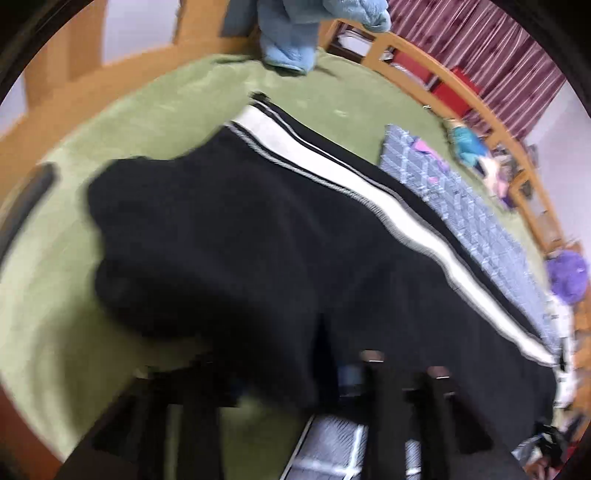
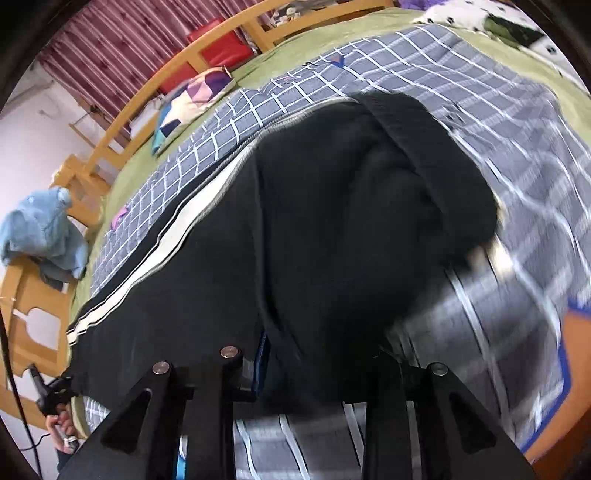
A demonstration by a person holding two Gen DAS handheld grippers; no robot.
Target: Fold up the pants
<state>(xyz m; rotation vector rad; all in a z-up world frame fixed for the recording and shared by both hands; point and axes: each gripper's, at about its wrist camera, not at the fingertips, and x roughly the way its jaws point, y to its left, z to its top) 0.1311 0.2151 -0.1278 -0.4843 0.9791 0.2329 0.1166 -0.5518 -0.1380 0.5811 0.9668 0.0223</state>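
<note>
Black pants (image 1: 240, 236) with a white side stripe (image 1: 332, 173) hang lifted over the green bed. In the left wrist view my left gripper (image 1: 321, 373) is shut on the pants' leg end; the cloth drapes over its fingers and hides the tips. In the right wrist view the same pants (image 2: 332, 221) show their ribbed waistband (image 2: 424, 122) at the top. My right gripper (image 2: 317, 354) is shut on the pants' near edge, and cloth covers the fingertips. The stripe (image 2: 155, 254) runs off to the left.
A grey checked blanket (image 2: 480, 92) lies under the pants on the green sheet (image 1: 110, 147). A wooden bed rail (image 1: 461, 85) runs along the far side. A blue towel (image 1: 295, 33) hangs on the frame. A patterned pillow (image 2: 192, 99) lies by the rail.
</note>
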